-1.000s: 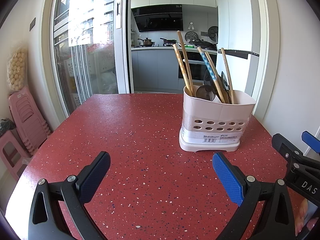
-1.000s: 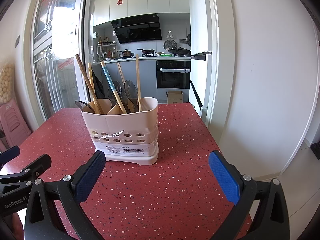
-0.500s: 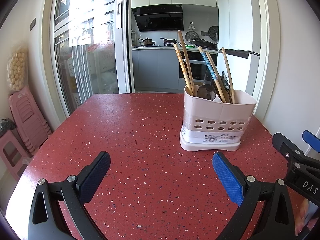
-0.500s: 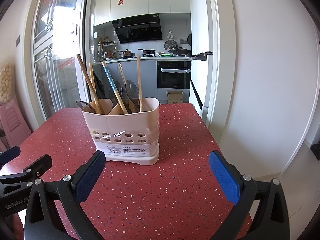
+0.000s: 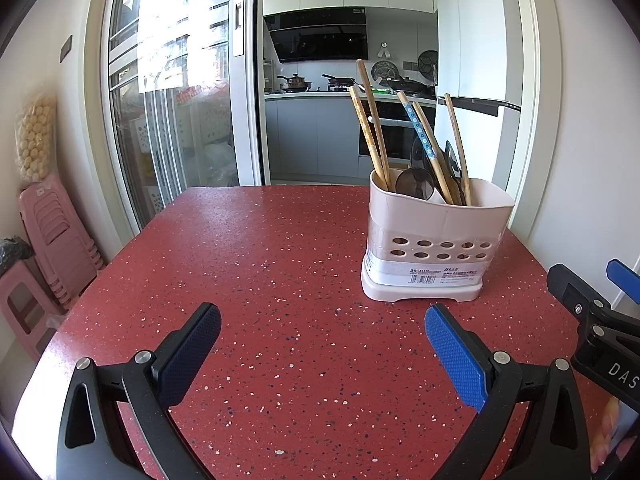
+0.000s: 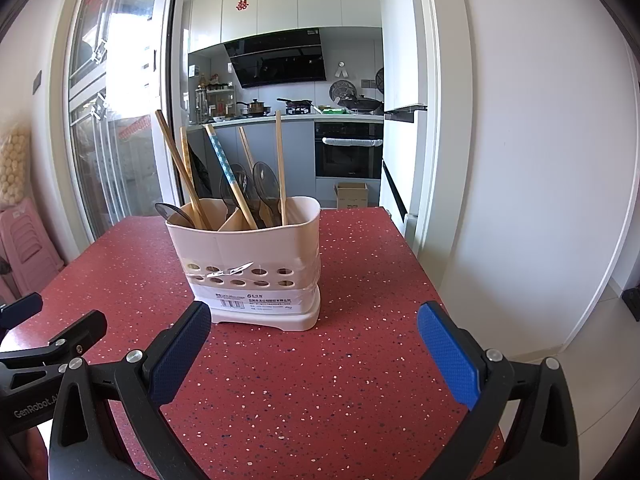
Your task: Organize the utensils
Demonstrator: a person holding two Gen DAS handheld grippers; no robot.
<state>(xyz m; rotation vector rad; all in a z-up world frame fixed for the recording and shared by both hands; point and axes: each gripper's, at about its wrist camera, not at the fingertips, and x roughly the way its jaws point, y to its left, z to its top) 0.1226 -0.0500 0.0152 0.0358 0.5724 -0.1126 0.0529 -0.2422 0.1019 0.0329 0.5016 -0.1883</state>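
Two grippers hang low over the red speckled worktop [image 5: 256, 248], whose bare surface carries only the one holder in either view. The pale plastic utensil holder [image 5: 436, 240] stands upright toward the right-hand side of it, ahead of both grippers. Inside it, the utensils already stand on end: several wooden-handled pieces [image 5: 374, 128], one with a blue patterned handle [image 6: 224, 164], and dark spoon or ladle heads [image 6: 266, 182] poking above the rim. A divider splits the holder, though which piece sits in which compartment is hard to tell from here.

The left gripper [image 5: 320, 344] is spread wide and holds nothing; the right gripper [image 6: 314, 344] is likewise spread wide and bare, just short of the holder's base.

Judged from this, the scene fits two stages: utensils gathered into the holder with the sorting done, or a mixed holder waiting to be re-sorted between compartments. No loose utensil shows on the worktop, so the pictures do not settle which move is due.
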